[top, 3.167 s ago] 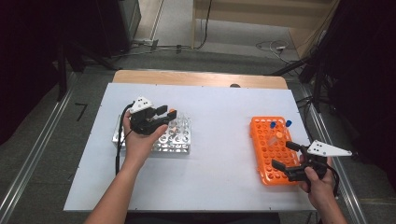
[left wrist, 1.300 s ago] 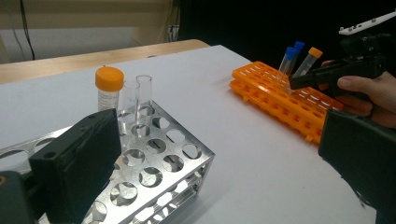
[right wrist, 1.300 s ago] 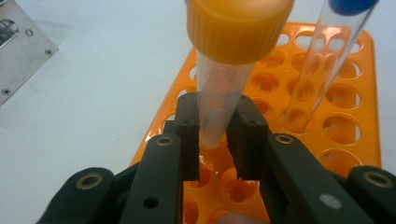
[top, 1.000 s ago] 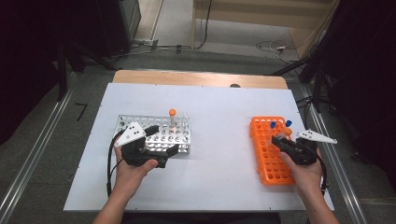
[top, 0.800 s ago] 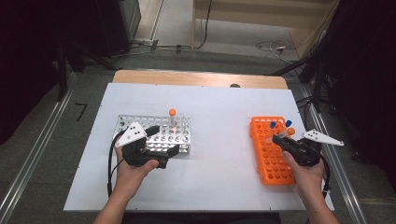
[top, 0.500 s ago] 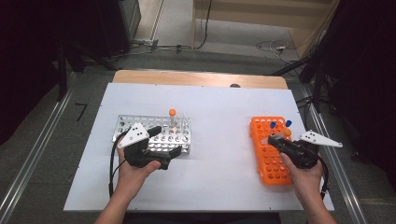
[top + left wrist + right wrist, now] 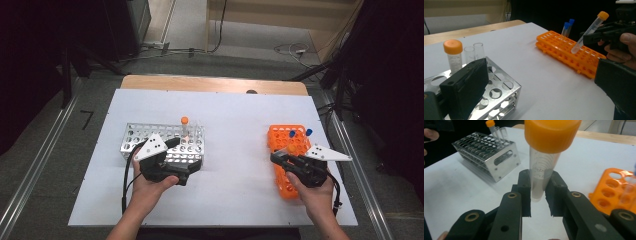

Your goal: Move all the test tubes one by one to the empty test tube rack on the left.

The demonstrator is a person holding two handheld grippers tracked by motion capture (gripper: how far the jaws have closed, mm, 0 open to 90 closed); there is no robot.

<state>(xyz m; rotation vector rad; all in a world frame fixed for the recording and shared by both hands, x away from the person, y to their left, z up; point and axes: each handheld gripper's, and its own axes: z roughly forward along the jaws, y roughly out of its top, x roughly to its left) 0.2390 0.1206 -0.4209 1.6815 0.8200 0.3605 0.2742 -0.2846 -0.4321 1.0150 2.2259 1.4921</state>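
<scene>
Metal rack (image 7: 165,142) left of plastic rack (image 7: 287,160)

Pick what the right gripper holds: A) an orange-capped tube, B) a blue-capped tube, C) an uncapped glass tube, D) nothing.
A: in the right gripper view the right gripper has its fingers clamped on an orange-capped tube; the left gripper view shows the tube lifted above the orange rack.

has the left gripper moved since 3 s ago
Yes: the left gripper came back toward the person, from over the metal rack to its near edge.
</scene>
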